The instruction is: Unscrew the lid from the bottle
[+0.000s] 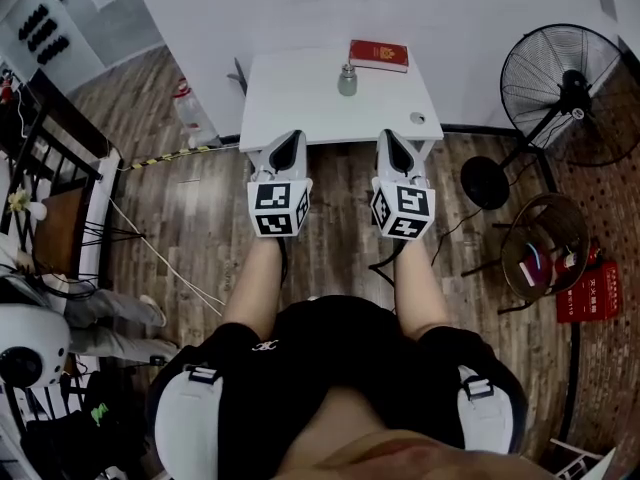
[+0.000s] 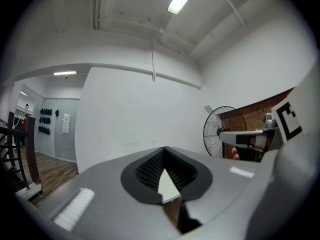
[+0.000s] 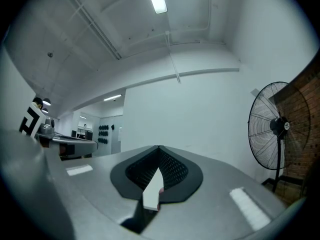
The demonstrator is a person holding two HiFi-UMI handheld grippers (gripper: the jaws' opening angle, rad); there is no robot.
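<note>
A small grey-green bottle with a lid stands upright near the far edge of the white table in the head view. My left gripper is held over the table's near edge at the left, shut, nothing in it. Beside it at the right, my right gripper is also shut and empty. Both stay well short of the bottle. In the left gripper view the left gripper points up at a white wall, its jaws meeting at the tips. In the right gripper view the right gripper does the same.
A red book lies on the table behind the bottle, and a small white object sits near the right edge. A standing fan and a round wire stand are on the wooden floor to the right. A plastic bottle stands left of the table.
</note>
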